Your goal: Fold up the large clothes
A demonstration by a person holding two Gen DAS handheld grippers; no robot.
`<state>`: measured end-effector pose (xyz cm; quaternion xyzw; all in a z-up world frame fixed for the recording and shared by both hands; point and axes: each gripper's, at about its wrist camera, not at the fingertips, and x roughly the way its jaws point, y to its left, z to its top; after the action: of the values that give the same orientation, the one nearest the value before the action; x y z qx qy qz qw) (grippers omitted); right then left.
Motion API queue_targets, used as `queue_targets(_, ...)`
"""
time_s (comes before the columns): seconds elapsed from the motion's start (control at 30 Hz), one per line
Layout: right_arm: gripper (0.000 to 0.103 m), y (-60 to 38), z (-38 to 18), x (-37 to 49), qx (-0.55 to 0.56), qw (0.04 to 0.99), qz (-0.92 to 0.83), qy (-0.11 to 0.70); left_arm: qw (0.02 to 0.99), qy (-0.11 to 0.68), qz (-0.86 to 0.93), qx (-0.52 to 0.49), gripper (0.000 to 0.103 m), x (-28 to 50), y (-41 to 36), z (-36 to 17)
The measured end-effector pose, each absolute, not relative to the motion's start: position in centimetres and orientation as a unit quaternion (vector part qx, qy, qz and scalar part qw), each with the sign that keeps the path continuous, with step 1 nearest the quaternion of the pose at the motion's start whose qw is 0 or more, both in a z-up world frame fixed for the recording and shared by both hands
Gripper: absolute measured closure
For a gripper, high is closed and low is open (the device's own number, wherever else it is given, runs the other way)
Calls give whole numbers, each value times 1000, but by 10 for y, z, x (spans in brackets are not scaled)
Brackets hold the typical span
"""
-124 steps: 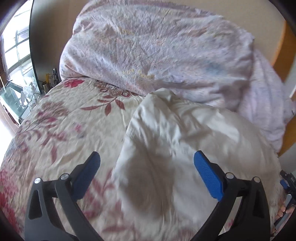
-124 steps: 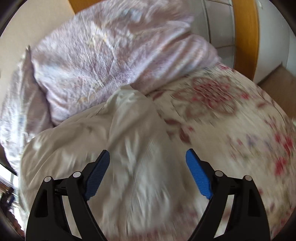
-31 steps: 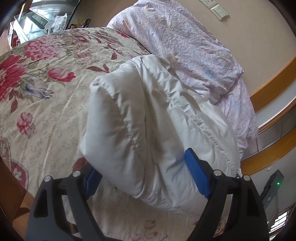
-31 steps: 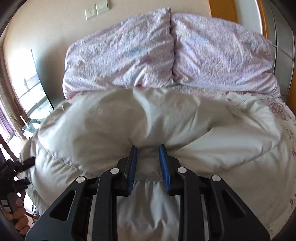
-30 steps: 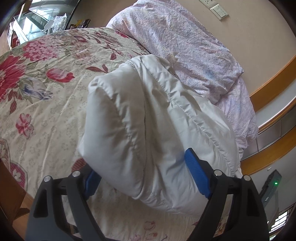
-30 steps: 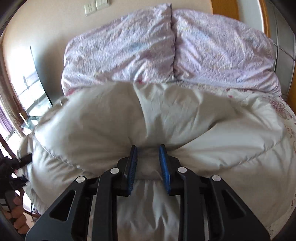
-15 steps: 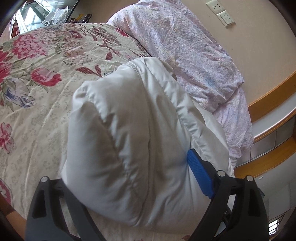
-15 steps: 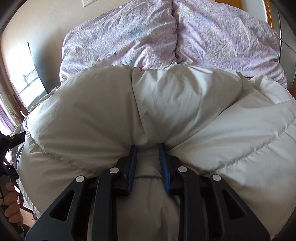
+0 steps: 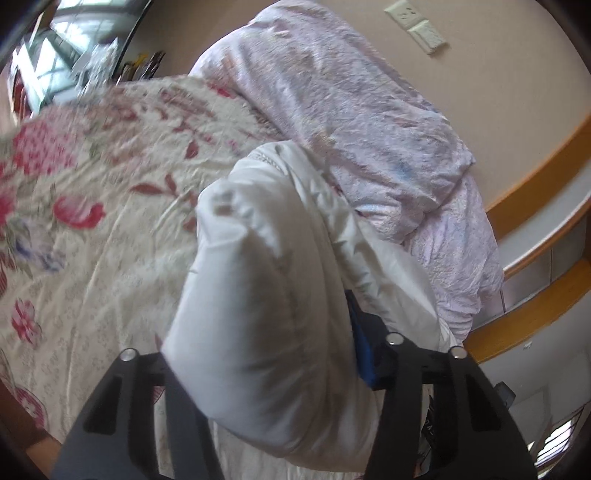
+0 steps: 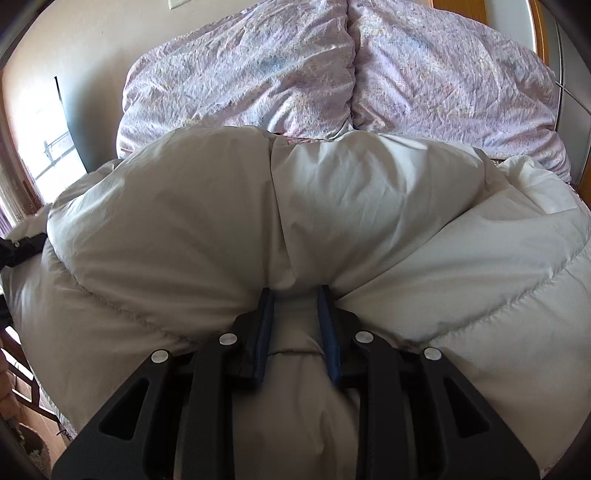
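A puffy white padded jacket [image 9: 266,280] lies bunched on a floral bedspread [image 9: 92,206]. My left gripper [image 9: 280,350] has closed in on a thick roll of the jacket; only its right blue pad [image 9: 364,354] shows, the left pad is buried in fabric. In the right wrist view the jacket [image 10: 207,221] fills most of the frame. My right gripper [image 10: 295,325] is shut on a pinched fold of the jacket and holds it raised toward the pillows.
Two lilac pillows [image 10: 332,74] lean on the beige wall at the bed's head. A wooden headboard rail [image 9: 535,314] runs on the right. Wall sockets [image 9: 417,26] sit above. The other gripper [image 10: 18,247] shows at the jacket's left edge.
My left gripper's jaws have narrowed around the jacket roll, which has come up closer to the camera. My right gripper has stayed shut and carried its fold further toward the pillows.
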<state>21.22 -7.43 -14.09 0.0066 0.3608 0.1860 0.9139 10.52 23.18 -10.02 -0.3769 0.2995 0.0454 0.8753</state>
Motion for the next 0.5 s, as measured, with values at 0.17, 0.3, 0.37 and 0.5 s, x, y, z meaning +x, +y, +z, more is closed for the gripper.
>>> queue_targets(0.17, 76, -75, -141, 212, 8, 914, 185, 361, 908, 284, 42, -306, 58, 109, 206, -65)
queue_targets(0.3, 76, -75, -141, 212, 6, 915, 180, 361, 928, 262, 23, -262, 58, 110, 181, -34)
queue_targets(0.37, 76, -75, -141, 213, 5, 915, 179, 361, 938, 250, 8, -240, 58, 111, 166, -18)
queue_targets(0.5, 76, -76, -142, 212, 5, 915, 179, 362, 952, 229, -27, -200, 58, 112, 132, 10)
